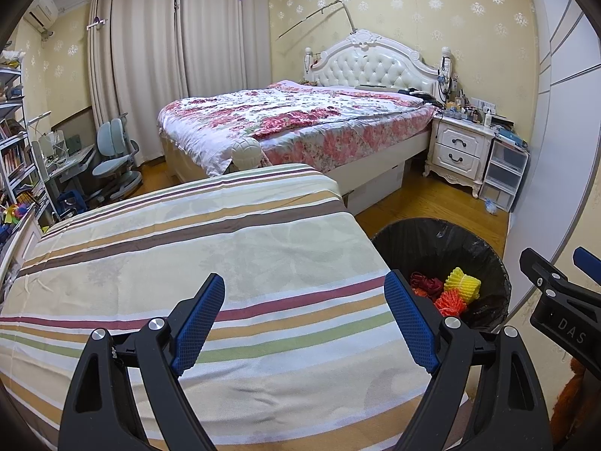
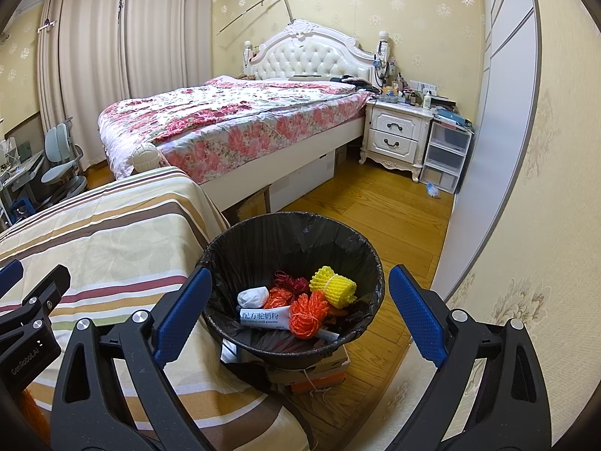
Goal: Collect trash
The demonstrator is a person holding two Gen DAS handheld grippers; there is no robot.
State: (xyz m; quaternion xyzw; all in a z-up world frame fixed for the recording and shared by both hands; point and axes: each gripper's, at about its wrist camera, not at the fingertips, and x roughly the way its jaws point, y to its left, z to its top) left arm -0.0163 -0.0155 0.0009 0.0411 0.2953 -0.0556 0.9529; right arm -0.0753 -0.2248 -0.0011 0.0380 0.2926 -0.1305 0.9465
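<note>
A black-lined trash bin [image 2: 225, 255] stands on the floor beside the striped bed; it also shows in the left wrist view [image 1: 413, 236]. Inside lie a yellow foam net [image 2: 334, 285], an orange foam net [image 2: 306, 315], a red net [image 2: 291, 283], a white wad [image 2: 253, 297] and a white printed packet [image 2: 263, 317]. My right gripper [image 2: 300, 315] is open and empty, held above the bin. My left gripper [image 1: 304, 319] is open and empty above the striped bedsheet [image 1: 225, 248]. The right gripper also shows at the left wrist view's right edge [image 1: 556, 282].
A floral bed [image 2: 225, 120] with a white headboard stands beyond. A white nightstand [image 2: 398, 135] and plastic drawers [image 2: 447, 158] stand at the far right wall. A desk chair [image 1: 112, 158] and shelves [image 1: 15, 150] are at left. Boxes [image 2: 319, 372] sit under the bin.
</note>
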